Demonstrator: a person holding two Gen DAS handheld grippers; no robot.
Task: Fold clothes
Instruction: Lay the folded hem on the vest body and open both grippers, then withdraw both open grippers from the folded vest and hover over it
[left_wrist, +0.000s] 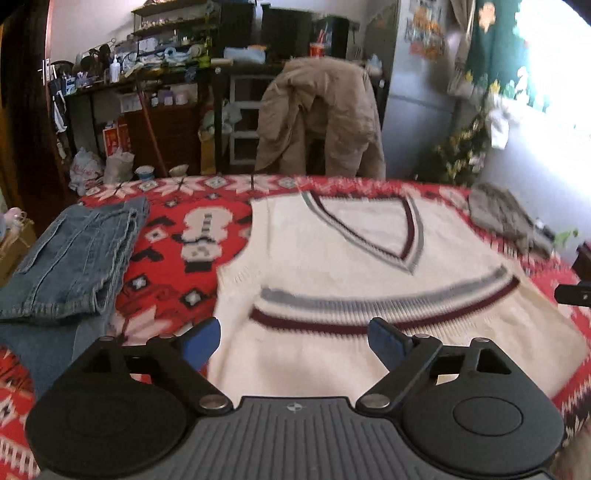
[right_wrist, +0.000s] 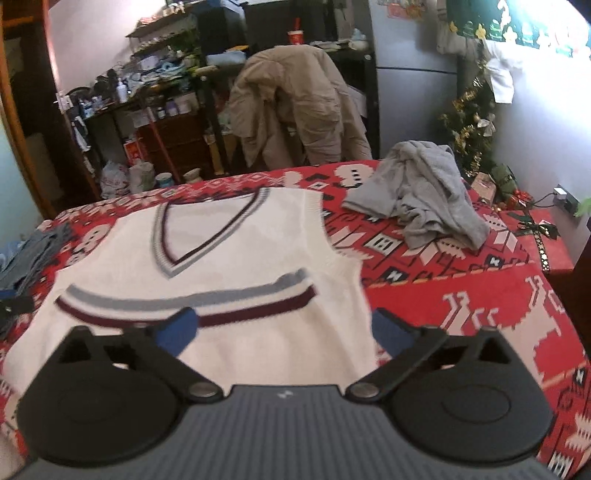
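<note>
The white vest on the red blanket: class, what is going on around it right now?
A person holds a gripper in each hand above a white vest spread flat on a red patterned blanket. The left gripper and the right gripper are both open near the bottom hem, gripping nothing. Folded jeans lie on one side, a crumpled grey garment on the other. The vest is not yet folded.

I see a cream knitted sweater vest (left_wrist: 332, 266), soft and matt, with ribbed grey and maroon trim. It lies on a red woven patterned blanket (right_wrist: 461, 302), coarse in texture. My left gripper (left_wrist: 295, 339) and right gripper (right_wrist: 284, 328) are matt black plastic, with smooth blue fingers (left_wrist: 201, 341) and shiny metal pivot pins. The folded jeans (left_wrist: 74, 258) are faded blue denim. The crumpled grey garment (right_wrist: 417, 192) looks like soft jersey cloth.
</note>
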